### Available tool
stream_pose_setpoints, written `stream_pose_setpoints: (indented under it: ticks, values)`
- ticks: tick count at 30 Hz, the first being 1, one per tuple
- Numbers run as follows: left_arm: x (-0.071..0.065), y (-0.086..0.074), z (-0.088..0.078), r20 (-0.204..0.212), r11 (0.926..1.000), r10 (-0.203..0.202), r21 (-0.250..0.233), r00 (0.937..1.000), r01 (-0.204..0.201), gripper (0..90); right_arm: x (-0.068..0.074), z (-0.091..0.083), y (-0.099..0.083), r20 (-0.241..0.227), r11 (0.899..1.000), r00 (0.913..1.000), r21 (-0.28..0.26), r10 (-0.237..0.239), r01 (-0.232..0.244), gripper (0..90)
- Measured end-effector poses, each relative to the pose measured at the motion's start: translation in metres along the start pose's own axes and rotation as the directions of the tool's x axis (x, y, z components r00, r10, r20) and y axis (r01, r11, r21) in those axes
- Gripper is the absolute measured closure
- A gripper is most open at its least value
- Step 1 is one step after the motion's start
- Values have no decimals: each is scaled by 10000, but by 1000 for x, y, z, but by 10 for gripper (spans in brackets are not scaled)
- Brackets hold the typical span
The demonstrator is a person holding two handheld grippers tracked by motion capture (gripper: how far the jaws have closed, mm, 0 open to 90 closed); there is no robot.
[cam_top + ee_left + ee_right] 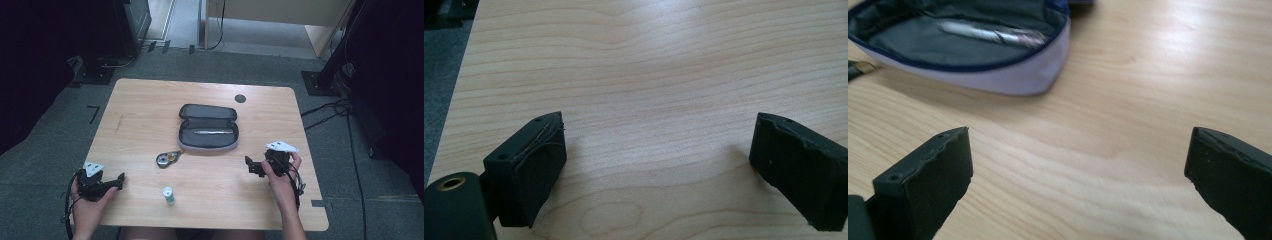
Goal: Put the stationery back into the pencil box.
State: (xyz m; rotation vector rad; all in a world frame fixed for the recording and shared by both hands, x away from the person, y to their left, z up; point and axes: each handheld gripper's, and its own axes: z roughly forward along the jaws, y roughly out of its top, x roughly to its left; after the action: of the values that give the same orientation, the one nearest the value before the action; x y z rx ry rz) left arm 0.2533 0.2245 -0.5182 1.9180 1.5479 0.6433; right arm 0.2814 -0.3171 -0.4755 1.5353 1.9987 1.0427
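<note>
Nearest the high camera, two forearms are seen coming in from the bottom edge, each hand wrapped around a black gripper. A light wooden table (150, 100) with rounded corners is shown on grey carpet, with dark equipment stands at the far left and right and cables trailing over the floor at the right. At the table's middle an open pencil case (208, 127) lies flat, a silver pen (213, 132) resting inside it. Just off its near left corner a round metal keyring (165, 159) is seen, and nearer the person a small white and green tube (169, 195) stands upright. The left gripper (119, 181) is held low over the near left corner, pointing toward the middle; the right gripper (248, 165) is held by the right hand (280, 177) near the right edge, pointing left.

Through the left gripper view, the jaws are seen spread wide, with bare wood grain between them and a strip of carpet at the left.

Through the right gripper view, the jaws are likewise spread wide and hold nothing; beyond them the case's pale rim and dark lining are seen, with the pen inside.
</note>
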Motion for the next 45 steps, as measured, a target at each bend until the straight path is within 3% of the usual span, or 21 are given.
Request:
stream_pose_setpoints:
  ticks: [18, 35, 40, 45]
  values:
    - [0, 0, 0, -3, 10000, 6, 0, 10000, -6, 82, -40, -29, -57, 1068, 9965, 9922, 464, 641, -694, 0]
    - [0, 0, 0, -15, 10000, 6, -7, 10000, -6, 81, -51, -41, -87, 1856, 9901, 9806, 1116, 631, -848, 0]
    - [0, 0, 0, -14, 10000, 8, -5, 10000, -8, 82, -52, -42, -91, 2021, 9922, 9779, 988, 543, -755, 0]
    - [0, -1, -1, -29, 9999, 14, -151, 10000, -15, 112, -53, -44, -96, 1889, 9961, 9810, 679, 434, -572, 0]
